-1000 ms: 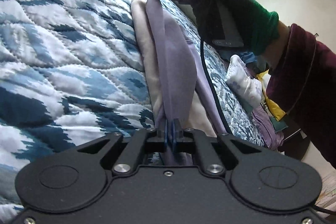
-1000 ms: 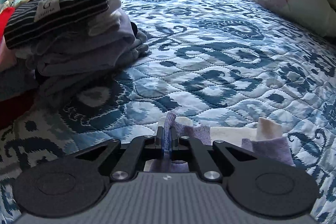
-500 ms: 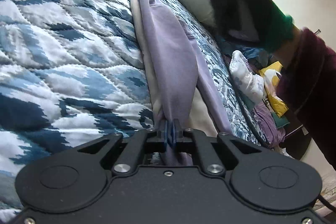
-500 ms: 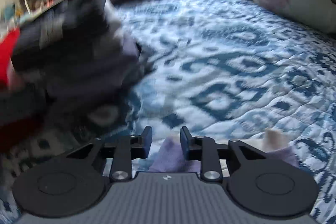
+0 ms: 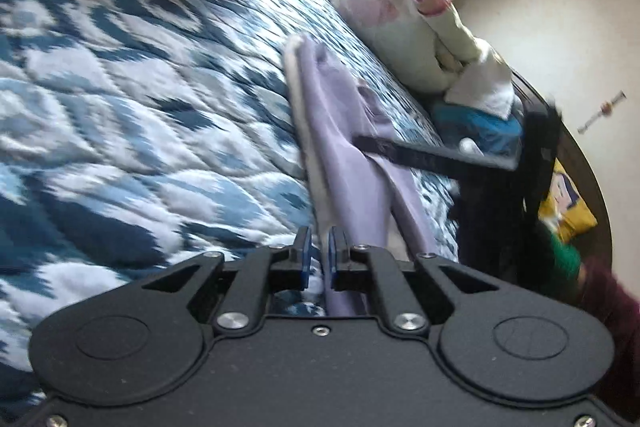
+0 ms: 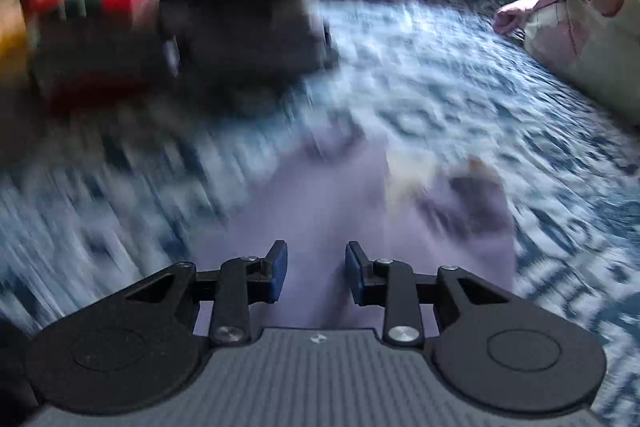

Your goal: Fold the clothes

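Item: left gripper (image 5: 319, 255), angled down over the near part of the bed quilt (image 5: 132, 131), jaws nearly together and pinching the near end of a lilac garment (image 5: 344, 163). The garment, with a cream layer beneath, lies in a long narrow strip running away from the gripper along the quilt's right edge. Item: right gripper (image 6: 316, 273), pitched steeply down, jaws a narrow gap apart and holding nothing, the lilac cloth lying flat below them; in the left wrist view it reaches in from the right, its tip at the strip's middle, borne by a green-gloved hand (image 5: 560, 255). Change: a second ago the right gripper pinched the strip's far end; it has since let go and swung toward the middle. The right wrist view is badly blurred, so contact with the cloth cannot be told.
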